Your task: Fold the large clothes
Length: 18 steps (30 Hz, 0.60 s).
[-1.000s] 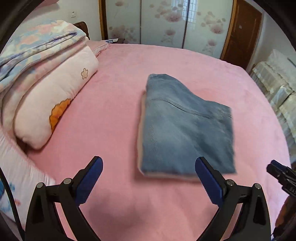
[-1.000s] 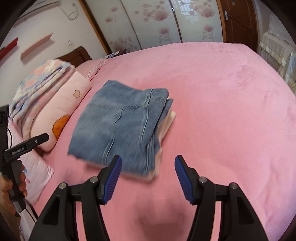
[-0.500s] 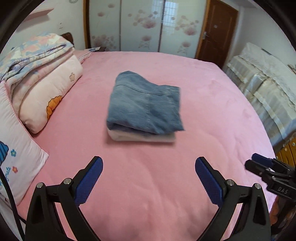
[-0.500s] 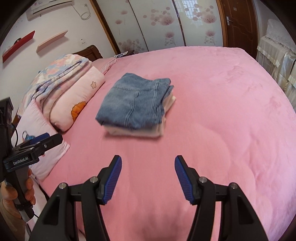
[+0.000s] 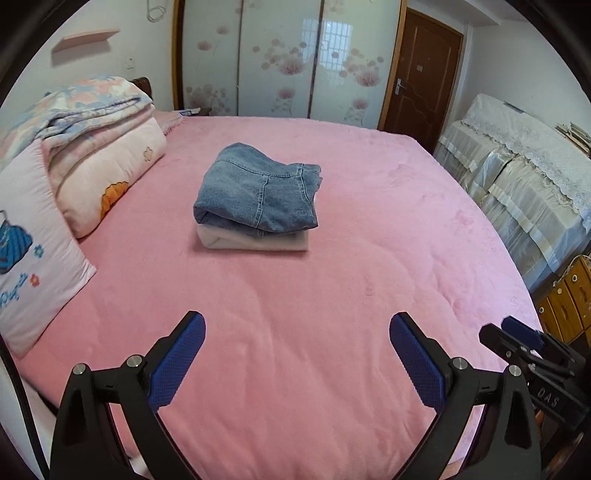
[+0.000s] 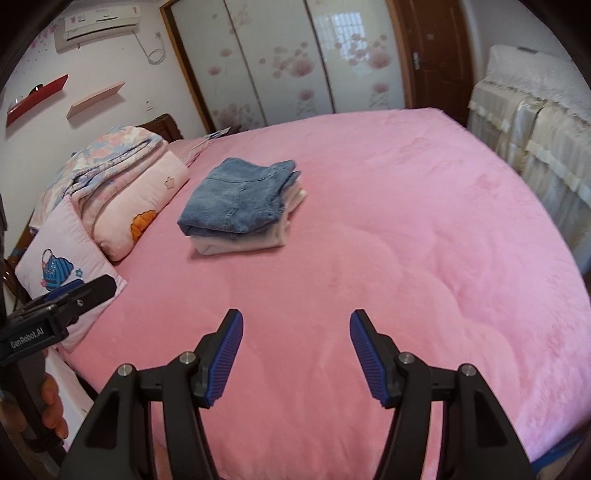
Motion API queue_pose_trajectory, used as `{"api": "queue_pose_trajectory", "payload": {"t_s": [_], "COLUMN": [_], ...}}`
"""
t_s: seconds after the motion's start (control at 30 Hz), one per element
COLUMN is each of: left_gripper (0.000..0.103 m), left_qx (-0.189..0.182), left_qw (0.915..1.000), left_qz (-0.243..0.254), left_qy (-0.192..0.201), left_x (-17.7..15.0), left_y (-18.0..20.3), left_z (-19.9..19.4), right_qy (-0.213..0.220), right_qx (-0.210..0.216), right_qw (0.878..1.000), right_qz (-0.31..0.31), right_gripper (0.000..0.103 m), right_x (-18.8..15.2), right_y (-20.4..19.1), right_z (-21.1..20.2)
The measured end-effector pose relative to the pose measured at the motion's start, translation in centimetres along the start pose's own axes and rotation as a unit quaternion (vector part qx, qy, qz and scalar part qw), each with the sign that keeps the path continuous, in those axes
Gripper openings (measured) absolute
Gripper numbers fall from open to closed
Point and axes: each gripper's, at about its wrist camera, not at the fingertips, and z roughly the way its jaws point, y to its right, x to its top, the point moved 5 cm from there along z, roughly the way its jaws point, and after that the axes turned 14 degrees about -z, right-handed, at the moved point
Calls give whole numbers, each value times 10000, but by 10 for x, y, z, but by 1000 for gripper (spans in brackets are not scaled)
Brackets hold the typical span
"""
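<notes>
pink bed (image 5: 332, 295) | two folded garments: jeans (image 5: 258, 192) atop one pale piece (image 5: 255, 242); two grippers, left (image 5: 295, 332) and right (image 6: 295, 325), both spread, empty

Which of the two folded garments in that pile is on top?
The folded blue jeans are on top; the pale pinkish-white folded garment lies underneath, showing only at the pile's edges.

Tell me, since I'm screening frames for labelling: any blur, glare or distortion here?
Left wrist view: folded jeans sharp, window glare on the wardrobe doors, fisheye bends the pink bed. Right wrist view: equally sharp, same door glare, dark vignette corners.
</notes>
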Motion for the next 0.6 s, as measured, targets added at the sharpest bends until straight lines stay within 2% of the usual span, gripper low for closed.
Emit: {"api": "queue_pose_trajectory", "payload": {"t_s": [0.17,0.37,0.6], "left_gripper": [100,100,100], "left_qx": [39,-143,30], "left_qw": [9996,9997,9999], "left_qz": [-120,-176,128], "left_qy": [256,78,8], "left_x": [-33,-73,-102], "left_y": [5,14,24], "left_z": [-27,-37,-37], "right_qy": [248,383,360], "right_qx": [-327,-348,-645], "right_qw": [9991,9987,9971], "right_qz": [-51,-2,-173], "right_gripper": [61,61,61], "right_x": [-27,-52,-68], "right_y": [-4,-7,-9], "right_z": [-34,-55,-60]}}
